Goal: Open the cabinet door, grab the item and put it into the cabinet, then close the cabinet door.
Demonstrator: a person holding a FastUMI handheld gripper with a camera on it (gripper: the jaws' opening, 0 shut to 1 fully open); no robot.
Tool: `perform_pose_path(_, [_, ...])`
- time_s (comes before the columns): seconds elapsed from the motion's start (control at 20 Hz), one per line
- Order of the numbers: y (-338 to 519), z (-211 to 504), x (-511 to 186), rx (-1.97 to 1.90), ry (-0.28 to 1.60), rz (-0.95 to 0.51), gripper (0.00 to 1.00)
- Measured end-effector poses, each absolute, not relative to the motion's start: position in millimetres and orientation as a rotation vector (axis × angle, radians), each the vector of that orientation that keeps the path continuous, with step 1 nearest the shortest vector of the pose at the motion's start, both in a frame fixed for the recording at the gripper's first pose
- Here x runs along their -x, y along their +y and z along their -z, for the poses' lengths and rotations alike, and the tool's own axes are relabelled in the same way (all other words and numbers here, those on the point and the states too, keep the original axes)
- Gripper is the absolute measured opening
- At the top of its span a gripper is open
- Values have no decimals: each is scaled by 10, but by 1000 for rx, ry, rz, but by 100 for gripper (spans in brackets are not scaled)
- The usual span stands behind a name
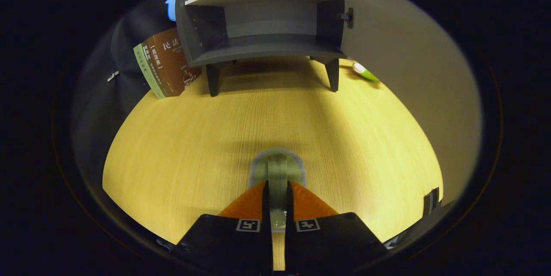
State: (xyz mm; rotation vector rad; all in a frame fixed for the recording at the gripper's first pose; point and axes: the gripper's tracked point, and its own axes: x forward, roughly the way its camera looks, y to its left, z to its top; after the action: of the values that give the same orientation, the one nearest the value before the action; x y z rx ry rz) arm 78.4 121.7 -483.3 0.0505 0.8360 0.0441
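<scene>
- Cabinet (262,26) stands at the far side of the bench (193,138), well beyond the fingers, raised on short dark legs.
- Cabinet door (409,78) is swung wide open to the right; a pale inner face is turned to the camera, with a small dark handle fitting near its hinge-side edge.
- Interior is grey with one pale shelf across the upper part; the lower compartment shows nothing in it.
- Item: a small glass cup (277,170), greenish and see-through, sits between the fingers, its rounded rim just ahead of their tips.
- Gripper (278,187): both fingers are closed in against the cup's sides, clamped on it; whether it rests on the bench or is lifted off cannot be told.
- Books (165,65), one brown and one green, lean against the cabinet's left side on the bench.
- A green and white object (365,71) lies on the bench just right of the cabinet's right leg, near the open door; its kind cannot be told.
</scene>
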Motion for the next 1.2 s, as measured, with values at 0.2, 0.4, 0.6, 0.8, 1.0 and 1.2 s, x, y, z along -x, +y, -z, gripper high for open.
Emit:
perform_pose_path(0.2, [1219, 4161, -835, -82, 779, -50, 15])
perform_pose_path(0.4, [1249, 3325, -1042, -135, 702, -68, 15])
perform_pose_path(0.6, [1310, 2475, -1421, -155, 619, -85, 15])
perform_pose_path(0.8, [1349, 1767, -1956, -129, 534, -94, 15])
perform_pose_path(1.0, [1428, 1353, -2535, -107, 487, -91, 15])
perform_pose_path(1.2, [1501, 1278, -3114, -87, 509, -87, 15])
